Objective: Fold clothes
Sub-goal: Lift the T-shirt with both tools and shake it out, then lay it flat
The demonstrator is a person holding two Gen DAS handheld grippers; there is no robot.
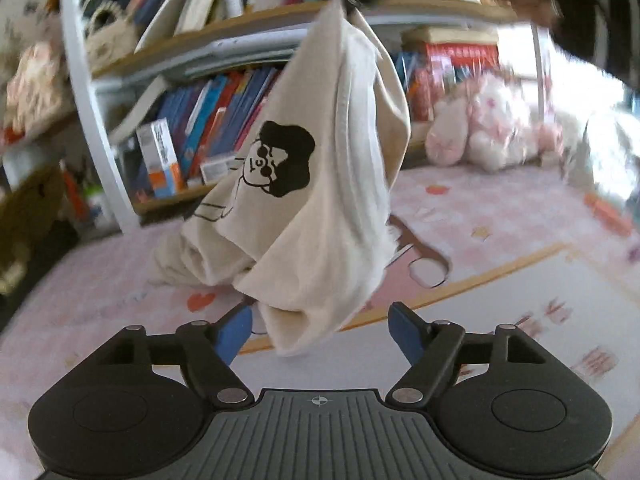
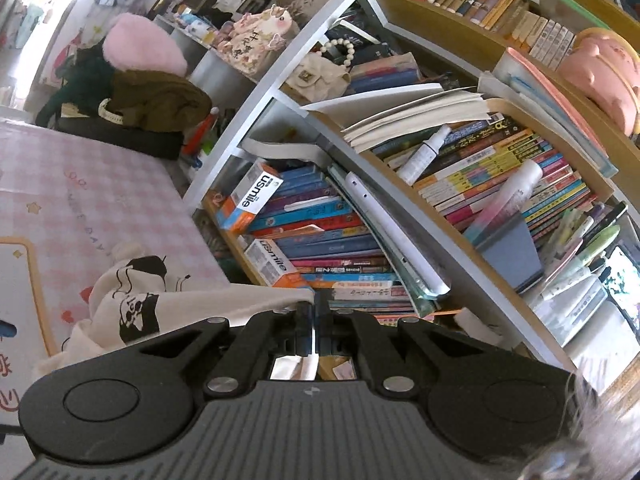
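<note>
Your right hand-held gripper (image 2: 313, 322) is clamped on an edge of the cream T-shirt (image 1: 320, 184), lifting it so it hangs bunched in the air, its lower part trailing onto the pink checked bed (image 1: 100, 280) by the bookshelf (image 2: 400, 200). Your left hand-held gripper (image 1: 320, 328) stands wide open just under the dangling hem, holding nothing. You seem to be spreading the garment; the left one needs a second edge to pull it flat.

Crammed bookshelf (image 2: 460, 168) (white-framed) behind pink checked bedspread (image 1: 500, 216); plush toy (image 1: 484, 128) in bright daylight.
</note>
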